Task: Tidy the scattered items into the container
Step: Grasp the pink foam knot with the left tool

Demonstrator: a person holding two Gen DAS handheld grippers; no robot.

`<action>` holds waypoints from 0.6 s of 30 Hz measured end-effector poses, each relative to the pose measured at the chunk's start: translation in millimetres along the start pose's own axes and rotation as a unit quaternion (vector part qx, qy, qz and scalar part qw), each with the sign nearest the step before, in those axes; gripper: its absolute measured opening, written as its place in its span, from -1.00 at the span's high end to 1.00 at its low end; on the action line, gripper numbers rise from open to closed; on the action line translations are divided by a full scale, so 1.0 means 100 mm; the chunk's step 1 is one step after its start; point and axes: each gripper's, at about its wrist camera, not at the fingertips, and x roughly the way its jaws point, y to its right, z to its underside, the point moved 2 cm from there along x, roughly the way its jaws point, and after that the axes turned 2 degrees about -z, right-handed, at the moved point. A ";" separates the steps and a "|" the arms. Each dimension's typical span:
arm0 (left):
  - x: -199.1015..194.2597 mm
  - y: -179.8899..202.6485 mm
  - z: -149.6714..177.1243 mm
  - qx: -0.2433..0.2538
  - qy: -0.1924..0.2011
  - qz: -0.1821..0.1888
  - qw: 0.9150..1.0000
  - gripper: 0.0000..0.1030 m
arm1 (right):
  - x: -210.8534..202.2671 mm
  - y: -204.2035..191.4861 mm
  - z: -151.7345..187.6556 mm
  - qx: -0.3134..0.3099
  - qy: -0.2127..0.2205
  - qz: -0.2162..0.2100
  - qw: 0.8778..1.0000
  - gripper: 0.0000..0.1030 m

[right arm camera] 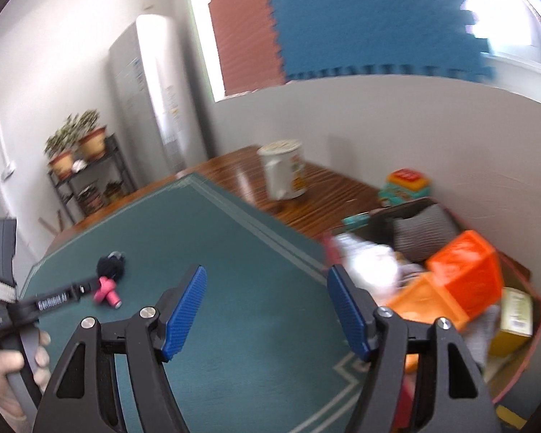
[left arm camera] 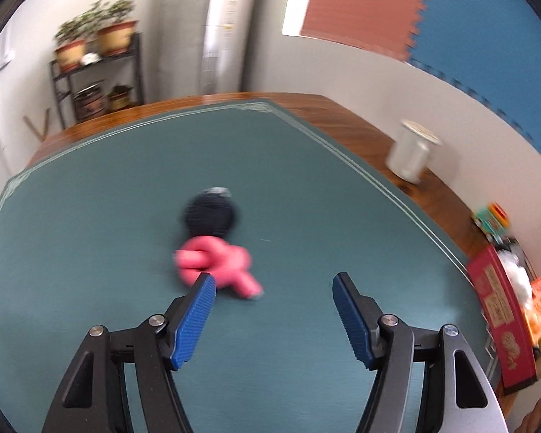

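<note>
A pink toy with a black pom-pom lies on the teal mat, blurred. My left gripper hovers just short of it, open and empty; its left fingertip overlaps the toy's edge. The right wrist view shows the same pink toy far left, with the left gripper, held by a hand, pointing at it. My right gripper is open and empty over the mat, beside the red container. The red container holds an orange box, white fluff and cloth.
A white mug and a colourful toy block stand on the wooden table by the wall. A shelf with potted plants is behind the table's far corner.
</note>
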 end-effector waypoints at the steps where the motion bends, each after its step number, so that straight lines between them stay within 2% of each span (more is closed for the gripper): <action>1: 0.00 -0.11 -0.02 -0.011 0.001 -0.005 1.000 -0.34 | 0.05 -0.06 0.01 -0.007 -0.005 -0.004 1.000 -0.43; 7: 0.10 -0.45 -0.06 -0.046 -0.006 -0.012 0.999 -0.34 | 0.29 -0.38 0.09 -0.030 -0.036 -0.033 0.998 -0.43; 18: 0.59 -0.28 -0.05 -0.023 -0.043 -0.008 0.999 -0.34 | 0.52 -0.56 0.18 -0.047 -0.061 -0.033 0.996 -0.43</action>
